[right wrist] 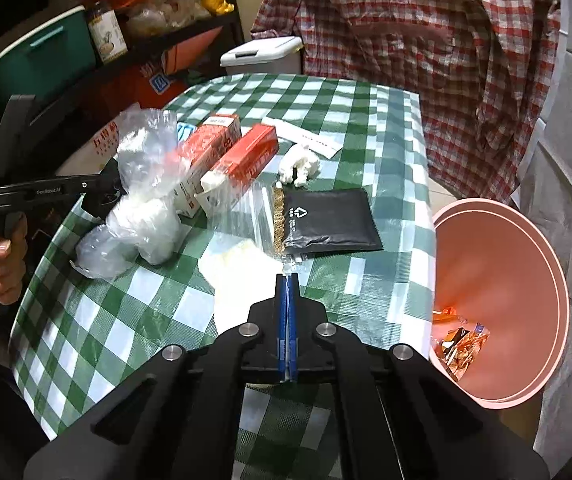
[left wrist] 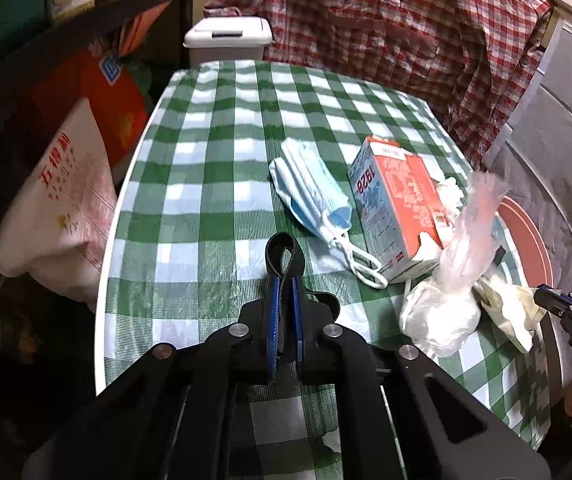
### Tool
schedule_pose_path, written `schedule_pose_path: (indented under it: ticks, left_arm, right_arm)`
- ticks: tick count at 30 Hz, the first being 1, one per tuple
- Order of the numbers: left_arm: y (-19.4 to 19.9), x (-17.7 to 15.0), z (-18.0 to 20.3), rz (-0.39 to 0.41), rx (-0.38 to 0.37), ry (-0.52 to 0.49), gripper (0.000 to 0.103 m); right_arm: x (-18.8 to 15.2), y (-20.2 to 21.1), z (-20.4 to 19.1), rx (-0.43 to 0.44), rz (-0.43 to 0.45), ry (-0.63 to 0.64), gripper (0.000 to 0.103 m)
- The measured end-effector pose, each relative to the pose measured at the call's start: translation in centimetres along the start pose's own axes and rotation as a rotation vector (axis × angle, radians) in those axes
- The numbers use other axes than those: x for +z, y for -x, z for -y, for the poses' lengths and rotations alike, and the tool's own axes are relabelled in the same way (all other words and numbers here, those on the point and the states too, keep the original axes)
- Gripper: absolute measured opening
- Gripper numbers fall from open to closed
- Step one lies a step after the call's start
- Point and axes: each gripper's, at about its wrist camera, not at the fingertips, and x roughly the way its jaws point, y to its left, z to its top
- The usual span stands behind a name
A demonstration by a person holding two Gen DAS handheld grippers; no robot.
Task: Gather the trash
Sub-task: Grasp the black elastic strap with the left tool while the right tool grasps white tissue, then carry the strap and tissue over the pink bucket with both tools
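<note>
My left gripper (left wrist: 285, 280) is shut on a black strap loop (left wrist: 284, 254) that stands up from its blue pads over the green-checked table (left wrist: 214, 168). Blue face masks (left wrist: 310, 192), a milk carton (left wrist: 398, 200) and a clear bag of white tissue (left wrist: 442, 308) lie just beyond it to the right. My right gripper (right wrist: 286, 278) is shut on the crinkled near edge of a clear zip bag (right wrist: 260, 208) that lies partly over a black pouch (right wrist: 326, 220). White paper (right wrist: 242, 276) sits under its fingers. A pink bin (right wrist: 506, 248) holding orange wrappers stands off the table's right edge.
A red box (right wrist: 246, 160), crumpled tissue (right wrist: 300, 164) and a white paper strip (right wrist: 306, 136) lie mid-table. A white lidded bin (right wrist: 262, 56) and a hanging plaid shirt (right wrist: 406, 60) stand behind. Shelves and sacks (left wrist: 66, 200) crowd the left side. A hand (right wrist: 2, 256) holds the left gripper's handle.
</note>
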Motion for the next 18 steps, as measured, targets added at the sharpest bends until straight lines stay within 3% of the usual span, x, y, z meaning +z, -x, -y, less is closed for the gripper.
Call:
schedule_pose_path:
  ticks: [18]
  left_arm:
    - [6.4, 1.2, 1.6, 0.167, 0.038, 0.050, 0.006]
  right_arm:
    - [0.1, 5.8, 0.8, 0.017, 0.120, -0.025, 0.000]
